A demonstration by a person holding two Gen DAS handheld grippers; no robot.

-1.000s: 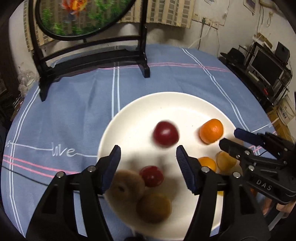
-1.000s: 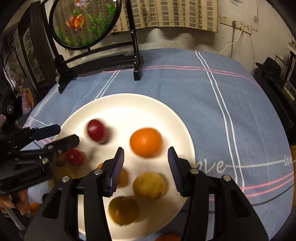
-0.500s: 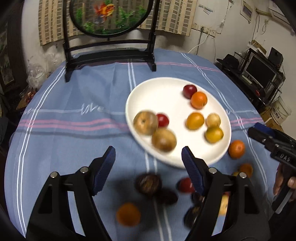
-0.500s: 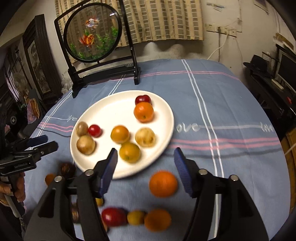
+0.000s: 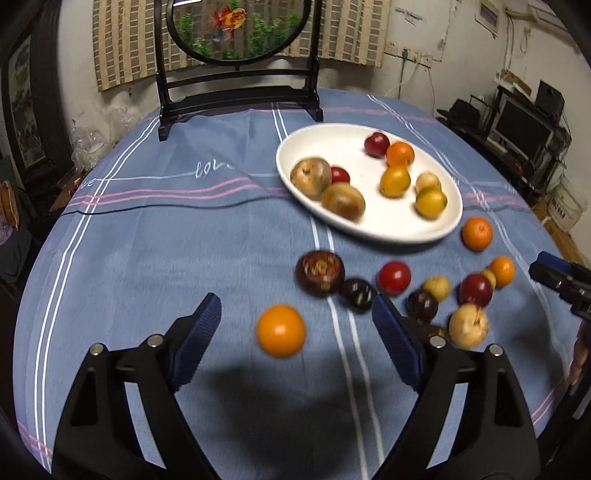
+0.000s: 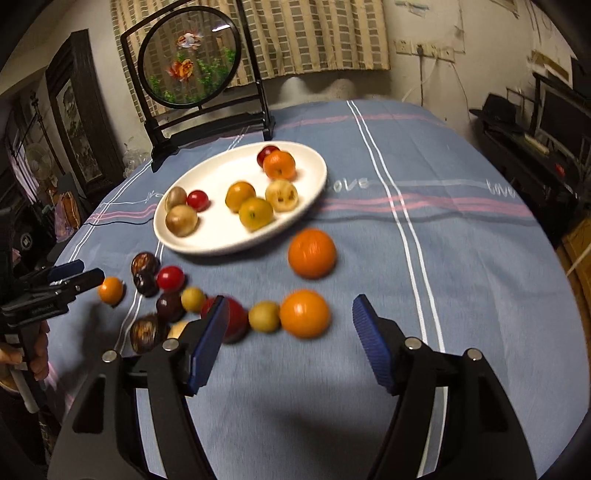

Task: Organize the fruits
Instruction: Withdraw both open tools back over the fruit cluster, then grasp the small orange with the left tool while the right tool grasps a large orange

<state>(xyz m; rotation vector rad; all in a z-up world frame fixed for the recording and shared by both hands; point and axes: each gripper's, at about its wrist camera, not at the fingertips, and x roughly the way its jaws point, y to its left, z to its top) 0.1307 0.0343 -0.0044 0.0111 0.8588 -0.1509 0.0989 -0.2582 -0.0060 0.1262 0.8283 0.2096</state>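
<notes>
A white plate (image 5: 369, 232) (image 6: 221, 247) on the blue cloth holds several fruits: brown, red, orange and yellow ones. Loose fruits lie on the cloth in front of it. My left gripper (image 5: 295, 301) hangs above a loose orange (image 5: 281, 329); its jaws are opening, wide apart, and the pads touch nothing. A dark mangosteen (image 5: 320, 273) and a red fruit (image 5: 394, 277) lie just beyond. My right gripper (image 6: 291, 301) is open over another orange (image 6: 304, 314), apart from it; a bigger orange (image 6: 312, 253) sits nearer the plate.
A round goldfish screen on a black stand (image 5: 236, 33) (image 6: 192, 59) rises behind the plate. A hand (image 6: 37, 358) holds the left gripper's handle at the left edge. Dark shelves with a monitor (image 5: 524, 125) stand beyond the table's right edge.
Both grippers have drawn back from over the plate to the near cloth, where the loose fruits have come into view. Both pairs of jaws stand wider apart than before.
</notes>
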